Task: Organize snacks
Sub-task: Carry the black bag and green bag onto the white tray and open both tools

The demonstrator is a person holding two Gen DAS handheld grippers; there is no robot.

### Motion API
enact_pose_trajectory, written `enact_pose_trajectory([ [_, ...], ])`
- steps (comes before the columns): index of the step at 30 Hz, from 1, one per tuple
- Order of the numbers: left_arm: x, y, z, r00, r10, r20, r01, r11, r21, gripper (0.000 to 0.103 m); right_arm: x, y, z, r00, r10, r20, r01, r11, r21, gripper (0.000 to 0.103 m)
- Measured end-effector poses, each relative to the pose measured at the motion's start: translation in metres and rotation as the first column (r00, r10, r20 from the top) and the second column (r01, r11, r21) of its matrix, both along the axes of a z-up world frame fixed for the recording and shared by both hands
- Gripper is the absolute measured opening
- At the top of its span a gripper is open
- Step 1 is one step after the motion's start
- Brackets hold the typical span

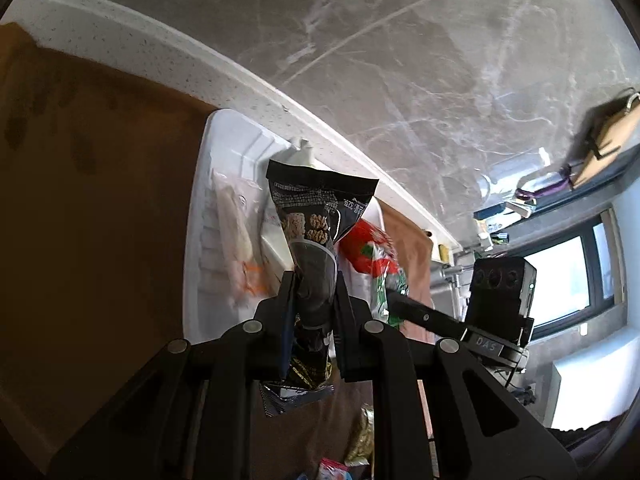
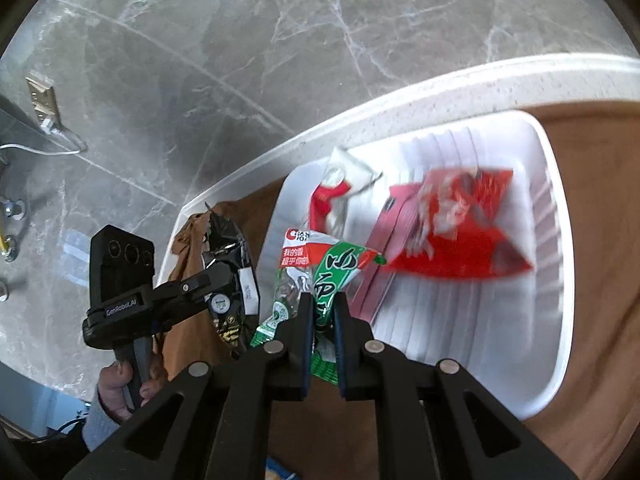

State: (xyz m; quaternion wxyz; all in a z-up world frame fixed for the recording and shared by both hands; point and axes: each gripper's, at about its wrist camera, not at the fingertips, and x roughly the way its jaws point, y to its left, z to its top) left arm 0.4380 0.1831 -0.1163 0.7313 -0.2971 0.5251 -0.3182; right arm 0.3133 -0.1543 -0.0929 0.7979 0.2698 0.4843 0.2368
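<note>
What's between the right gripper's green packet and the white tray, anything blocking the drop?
Nothing visible blocks it. The right gripper is shut on the green packet, which hangs over the near edge of the white tray. A red packet and a red-and-white packet already lie inside, but bare tray floor shows just ahead of the fingers.

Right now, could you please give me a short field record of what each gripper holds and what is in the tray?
left gripper: jaws shut on black snack packet, held above the tray
right gripper: jaws shut on green snack packet
white tray: on brown cloth
tray contents: red packet, small red-and-white packet
setting: white counter edge, marble floor
</note>
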Motion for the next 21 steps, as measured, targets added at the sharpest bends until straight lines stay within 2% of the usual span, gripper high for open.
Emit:
enact_pose_trajectory([
  [7,0.023,-0.011,-0.019,0.999,0.004,-0.032,-0.002,0.996,0.085,0.015,0.024,-0.007,-0.017,0.999,-0.039,-0.022,0.038,0.998,-0.050,0.014],
  [10,0.026,-0.020,-0.014,1.000,-0.021,0.018,0.016,0.976,0.219,0.018,0.027,-0.008,-0.020,0.998,-0.053,-0.038,0.050,0.995,-0.082,0.015],
  [12,0.028,-0.026,-0.012,0.999,-0.034,0.028,0.025,0.961,0.276,0.020,0.025,-0.010,-0.021,0.998,-0.054,-0.040,0.051,0.995,-0.086,0.021],
  [14,0.025,-0.029,-0.008,0.997,-0.053,0.047,0.036,0.949,0.314,0.023,0.022,-0.012,-0.021,0.997,-0.061,-0.043,0.057,0.993,-0.101,0.041],
  [16,0.025,-0.029,-0.003,0.995,-0.058,0.076,0.026,0.932,0.361,0.029,0.017,-0.013,-0.016,0.997,-0.070,-0.025,0.067,0.992,-0.110,0.048],
  [17,0.024,-0.028,0.001,0.994,-0.055,0.092,0.018,0.929,0.369,0.031,0.014,-0.014,-0.014,0.997,-0.074,-0.016,0.072,0.991,-0.115,0.048],
  [18,0.024,-0.026,0.005,0.993,-0.051,0.104,0.009,0.930,0.368,0.041,0.011,-0.015,-0.011,0.997,-0.076,-0.012,0.074,0.990,-0.117,0.048],
  [19,0.024,-0.023,0.010,0.992,-0.047,0.117,0.001,0.931,0.366,0.059,0.007,-0.017,-0.009,0.997,-0.078,-0.012,0.076,0.991,-0.108,0.048],
  [20,0.023,-0.022,0.014,0.991,-0.044,0.127,-0.006,0.930,0.367,0.063,0.006,-0.018,-0.009,0.997,-0.080,-0.012,0.079,0.992,-0.100,0.048],
  [21,0.022,-0.021,0.018,0.989,-0.040,0.142,-0.016,0.928,0.371,0.064,0.001,-0.020,-0.007,0.996,-0.084,-0.012,0.082,0.993,-0.089,0.048],
])
